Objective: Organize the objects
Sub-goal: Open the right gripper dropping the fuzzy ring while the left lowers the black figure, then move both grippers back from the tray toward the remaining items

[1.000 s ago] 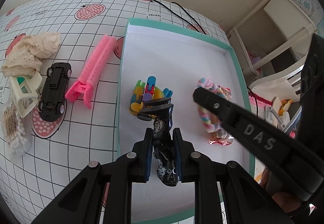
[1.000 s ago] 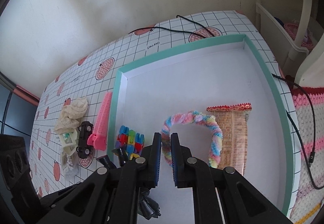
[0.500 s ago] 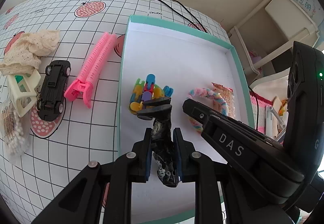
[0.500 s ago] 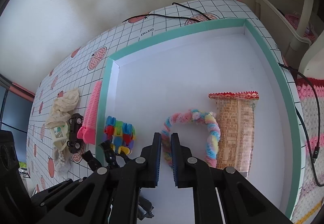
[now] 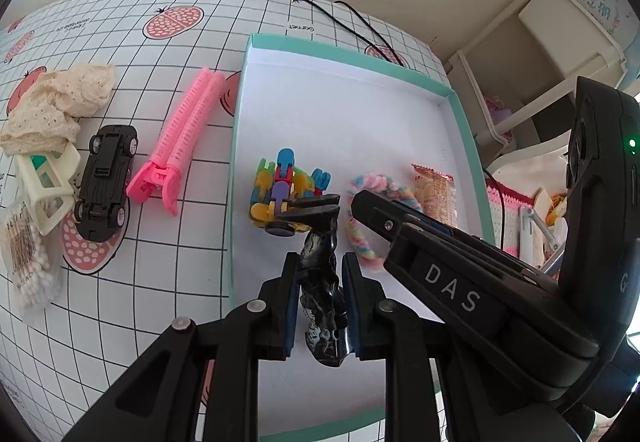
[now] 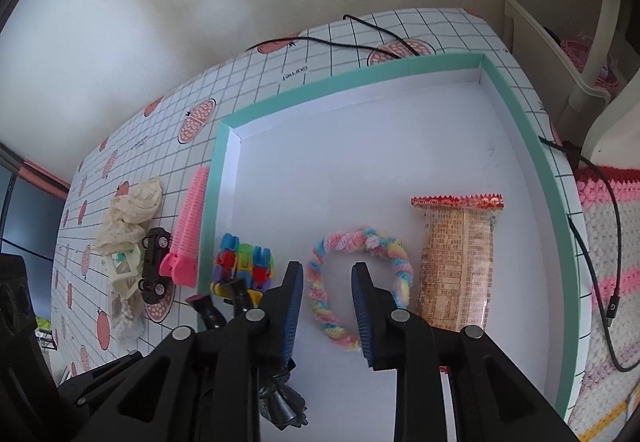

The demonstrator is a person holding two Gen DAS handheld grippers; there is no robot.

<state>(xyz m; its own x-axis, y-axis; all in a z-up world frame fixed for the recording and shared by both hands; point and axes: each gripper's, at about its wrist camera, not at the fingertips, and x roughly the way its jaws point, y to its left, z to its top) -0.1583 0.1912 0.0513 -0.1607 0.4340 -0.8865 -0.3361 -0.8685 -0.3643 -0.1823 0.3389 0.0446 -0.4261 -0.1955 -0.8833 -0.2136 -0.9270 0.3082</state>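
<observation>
Inside the teal tray [image 5: 231,178], near its front edge, the left gripper [image 5: 319,284] pinches a black figure [image 5: 322,282], and the right gripper [image 6: 326,296] hangs spread over the pastel ring [image 6: 360,274]. Beyond lie the block toy [image 5: 286,188] by the tray's left wall and a snack packet [image 6: 458,262] to the right. Left of the tray on the tabletop [image 5: 192,42] lie a pink clip [image 5: 180,146] and a black car [image 5: 105,182].

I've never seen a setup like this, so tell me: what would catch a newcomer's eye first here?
Probably the big teal-rimmed white tray, holding a bright block toy, a pastel fuzzy ring and a snack packet. Next, the left gripper, clamped on a dark glossy figurine above the tray. Left of the tray, on the strawberry-print cloth, lie a pink hair clip and a black toy car.
</observation>
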